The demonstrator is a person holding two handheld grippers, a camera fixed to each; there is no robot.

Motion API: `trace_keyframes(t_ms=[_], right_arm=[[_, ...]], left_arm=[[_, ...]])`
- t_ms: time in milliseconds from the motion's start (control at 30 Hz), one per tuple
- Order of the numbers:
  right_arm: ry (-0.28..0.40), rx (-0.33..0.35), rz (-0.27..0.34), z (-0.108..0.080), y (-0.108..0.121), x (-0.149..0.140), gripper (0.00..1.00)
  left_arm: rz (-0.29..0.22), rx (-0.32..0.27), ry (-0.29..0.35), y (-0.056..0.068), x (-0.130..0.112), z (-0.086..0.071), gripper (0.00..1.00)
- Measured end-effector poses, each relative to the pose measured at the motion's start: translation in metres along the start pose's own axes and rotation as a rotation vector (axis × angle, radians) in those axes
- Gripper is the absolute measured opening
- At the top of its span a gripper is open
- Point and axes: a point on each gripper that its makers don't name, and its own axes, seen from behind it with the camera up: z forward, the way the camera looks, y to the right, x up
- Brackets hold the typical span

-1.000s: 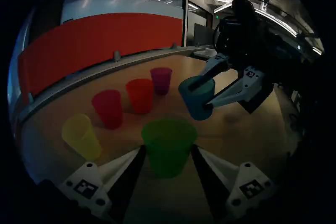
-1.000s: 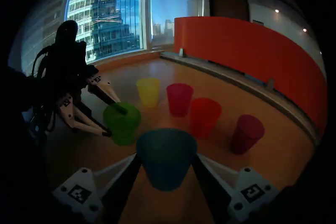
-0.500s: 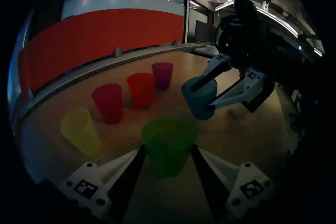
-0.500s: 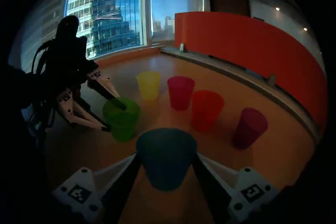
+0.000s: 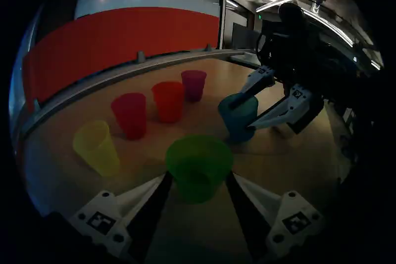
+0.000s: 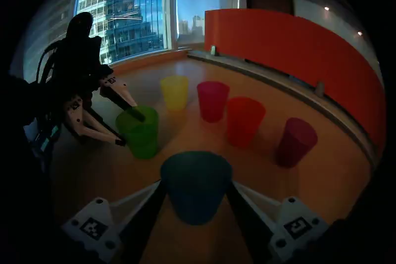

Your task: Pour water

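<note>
My left gripper (image 5: 198, 177) is shut on a green cup (image 5: 199, 167), held upright just above the wooden table (image 5: 277, 150). In the right gripper view the same green cup (image 6: 138, 132) sits between that gripper's fingers (image 6: 120, 96) at the left. My right gripper (image 6: 196, 189) is shut on a teal cup (image 6: 196, 186), upright. In the left gripper view the teal cup (image 5: 238, 117) appears right of centre, gripped by the far gripper (image 5: 250, 112). No water is visible in either cup.
A row of cups stands on the table: yellow (image 5: 96, 147), dark pink (image 5: 129, 115), red (image 5: 168, 101) and purple (image 5: 193, 85). A red wall panel (image 5: 119, 41) runs behind the table's far edge. A person (image 6: 74, 76) stands at the left before windows (image 6: 123, 16).
Both held cups have come down toward the table and the teal cup has straightened from a slight tilt. The two grippers stay shut.
</note>
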Motion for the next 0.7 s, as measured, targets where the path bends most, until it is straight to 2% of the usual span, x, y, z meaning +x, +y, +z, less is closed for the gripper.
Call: trace_keyframes(t_ms=[467, 700], right_arm=[[0.004, -0.009, 0.009, -0.0038, -0.0015, -0.0039, 0.87], [-0.019, -0.015, 0.007, -0.0057, -0.0013, -0.01, 0.89]], left_arm=[[0.013, 0.004, -0.004, 0.0023, -0.0034, -0.0005, 0.79], [0.02, 0.005, -0.008, 0.0027, -0.0044, -0.0013, 0.79]])
